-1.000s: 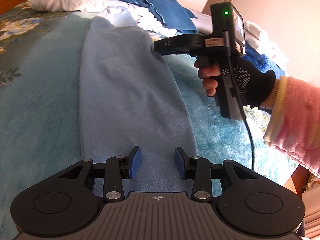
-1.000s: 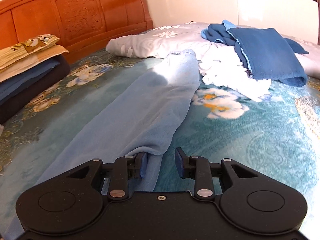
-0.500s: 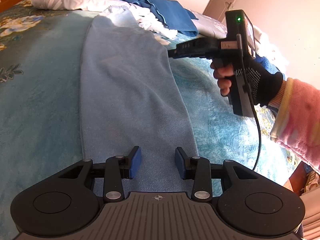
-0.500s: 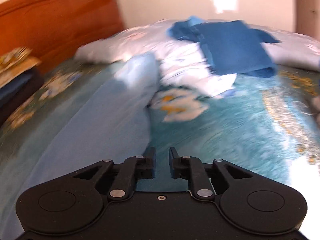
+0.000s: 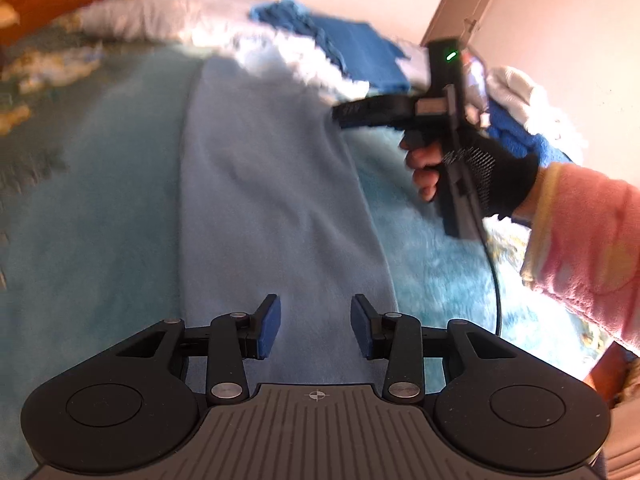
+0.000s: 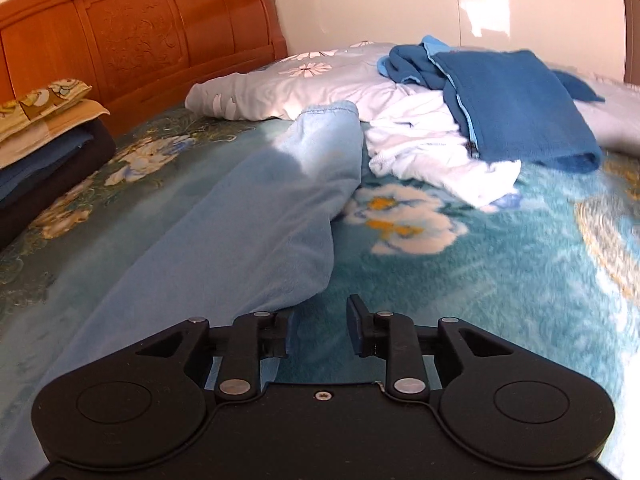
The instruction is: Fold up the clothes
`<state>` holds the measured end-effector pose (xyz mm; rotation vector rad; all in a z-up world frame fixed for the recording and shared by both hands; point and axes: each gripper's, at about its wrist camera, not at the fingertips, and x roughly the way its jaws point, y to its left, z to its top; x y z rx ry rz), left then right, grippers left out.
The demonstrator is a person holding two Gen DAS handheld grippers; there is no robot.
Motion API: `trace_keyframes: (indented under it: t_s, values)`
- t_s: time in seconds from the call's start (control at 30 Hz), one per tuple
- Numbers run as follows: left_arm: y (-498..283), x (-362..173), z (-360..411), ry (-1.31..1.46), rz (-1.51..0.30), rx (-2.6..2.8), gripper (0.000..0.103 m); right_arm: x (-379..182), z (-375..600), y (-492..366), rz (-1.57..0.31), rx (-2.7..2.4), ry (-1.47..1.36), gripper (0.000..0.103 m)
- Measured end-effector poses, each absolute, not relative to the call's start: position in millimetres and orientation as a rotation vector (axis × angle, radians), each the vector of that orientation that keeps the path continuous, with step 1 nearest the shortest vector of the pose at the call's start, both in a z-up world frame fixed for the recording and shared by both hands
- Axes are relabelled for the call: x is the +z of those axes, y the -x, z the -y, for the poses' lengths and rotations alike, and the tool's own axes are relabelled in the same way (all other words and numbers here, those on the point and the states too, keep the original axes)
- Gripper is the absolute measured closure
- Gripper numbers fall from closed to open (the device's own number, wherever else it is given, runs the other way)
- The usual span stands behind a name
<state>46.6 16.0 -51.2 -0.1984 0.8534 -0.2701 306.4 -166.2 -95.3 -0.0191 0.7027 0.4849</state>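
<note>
A long light blue garment (image 5: 264, 200) lies flat along the teal floral blanket (image 5: 92, 216). My left gripper (image 5: 316, 325) hovers over its near end, open, with only cloth below the blue pads. My right gripper (image 5: 345, 113), held by a gloved hand (image 5: 484, 168) in a pink sleeve, hangs just off the garment's right edge farther up. In the right wrist view the right gripper (image 6: 319, 332) has its jaws opening. The light blue garment (image 6: 248, 232) has its edge beside the left finger. Bare blanket (image 6: 480, 280) shows between the pads.
At the head of the bed lie a dark blue garment (image 6: 516, 120), a white garment (image 6: 432, 156) and a floral pillow (image 6: 296, 84). A carved wooden headboard (image 6: 132, 44) stands behind. A stack of folded clothes (image 6: 44, 140) sits at the far left.
The right gripper has shifted a little to the right, off the garment's edge. Its jaws narrowed, then widened again. The left gripper stays open over the near end.
</note>
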Motion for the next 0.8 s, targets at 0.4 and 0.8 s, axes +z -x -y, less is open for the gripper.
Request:
trace_keyframes:
  t_s: [0.4,0.8]
  values:
    - [-50.6,-61.8,-18.0,0.204,-0.914,-0.259,0.068,-94.5,170.9,-314.5,-0.658,0.386,0.017,0.099]
    - [-55.5,-66.0,-20.7,0.205,-0.923,-0.259,0.068,-104.0,181.7,-321.7,-0.712,0.308,0.021,0.101]
